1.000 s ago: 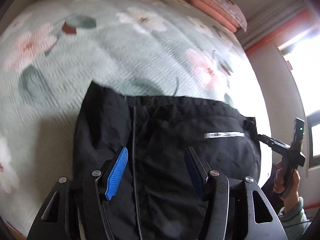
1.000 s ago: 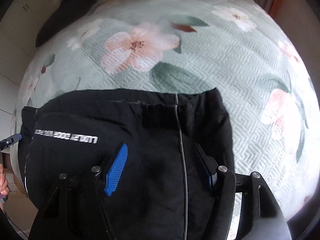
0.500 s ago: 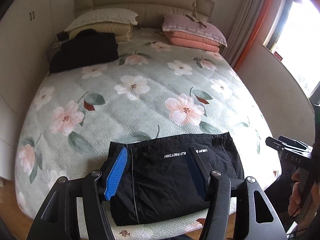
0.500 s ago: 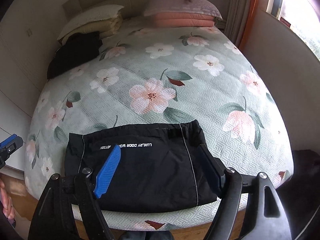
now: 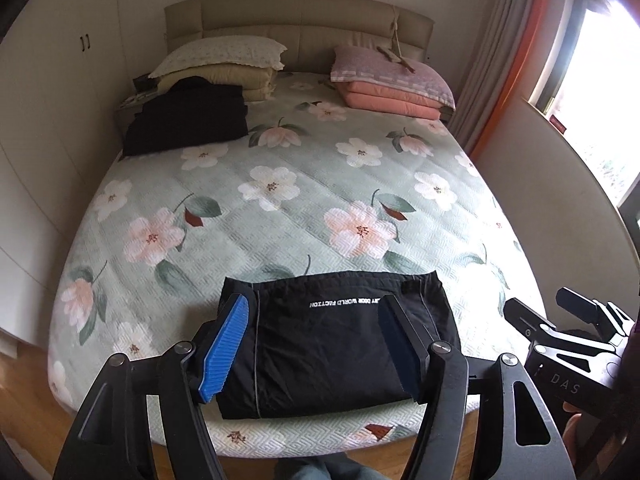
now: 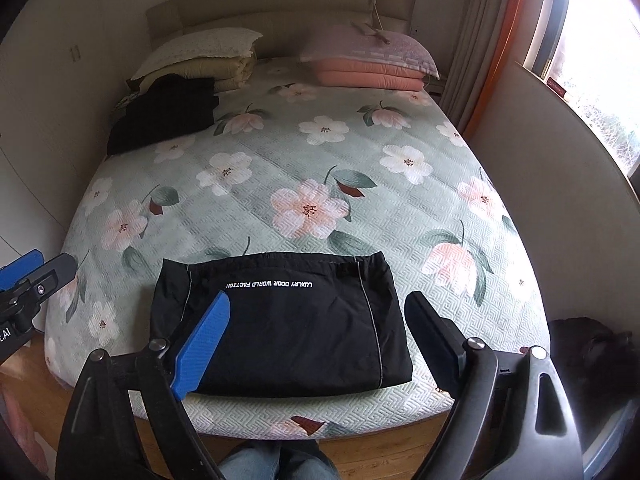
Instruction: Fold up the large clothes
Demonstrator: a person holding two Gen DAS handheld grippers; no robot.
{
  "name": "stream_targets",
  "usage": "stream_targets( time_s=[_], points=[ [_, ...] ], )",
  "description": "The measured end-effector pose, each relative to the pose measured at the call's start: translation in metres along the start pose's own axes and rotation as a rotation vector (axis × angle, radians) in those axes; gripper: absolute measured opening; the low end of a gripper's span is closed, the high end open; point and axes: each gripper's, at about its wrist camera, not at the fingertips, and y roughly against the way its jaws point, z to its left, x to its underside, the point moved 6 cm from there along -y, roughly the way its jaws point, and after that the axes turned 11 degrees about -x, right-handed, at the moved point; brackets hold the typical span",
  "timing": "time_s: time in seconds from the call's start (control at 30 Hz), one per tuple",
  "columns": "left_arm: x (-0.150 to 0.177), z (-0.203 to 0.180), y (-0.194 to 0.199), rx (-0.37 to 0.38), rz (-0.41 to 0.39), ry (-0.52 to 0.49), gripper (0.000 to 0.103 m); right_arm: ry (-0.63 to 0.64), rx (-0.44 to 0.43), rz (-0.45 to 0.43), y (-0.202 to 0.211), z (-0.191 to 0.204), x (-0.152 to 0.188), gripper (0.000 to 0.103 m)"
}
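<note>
Garment (image 6: 280, 324): black, folded into a flat rectangle, white lettering on top, lying at foot edge of floral bed (image 6: 320, 184). Left gripper (image 5: 316, 344) jaws spread wide, empty, above the garment. Right gripper (image 6: 320, 340) same, wide apart and clear of fabric. Second black pile (image 5: 188, 118) by the pillows (image 5: 224, 60)

a bedroom with a large bed (image 5: 280, 208) under a pale green floral quilt, a beige padded headboard (image 5: 300, 16) behind stacked pillows (image 5: 224, 54). white wardrobe doors (image 5: 48, 92) line the left wall. bright daylight enters a window (image 6: 600, 60) on the right, beside grey and orange curtains (image 5: 504, 60). wooden floor (image 5: 24, 400) below.
</note>
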Motion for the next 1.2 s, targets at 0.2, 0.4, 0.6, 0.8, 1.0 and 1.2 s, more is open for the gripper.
stream_targets(
  time_s=[0.2,0.4,0.6,0.8,1.0,1.2],
  points=[
    [0.020,-0.010,-0.009,-0.028,0.049,-0.030,0.069,0.021,0.038,0.016,0.005,-0.001,0.008,0.090],
    [0.036,-0.016,-0.026,-0.044,0.089,-0.042,0.069,0.015,0.060,0.057,-0.009,-0.011,0.019,0.090],
    [0.045,-0.017,-0.045,-0.061,0.127,-0.054,0.069,0.011,0.073,0.109,-0.029,-0.017,0.031,0.090],
    [0.045,-0.019,-0.055,-0.079,0.132,-0.080,0.069,0.008,0.082,0.124,-0.038,-0.019,0.031,0.090],
    [0.041,-0.025,-0.062,-0.080,0.135,-0.095,0.069,0.006,0.086,0.141,-0.046,-0.022,0.028,0.090],
    [0.039,-0.024,-0.068,-0.100,0.139,-0.100,0.069,0.001,0.087,0.155,-0.054,-0.025,0.027,0.090]
  ],
)
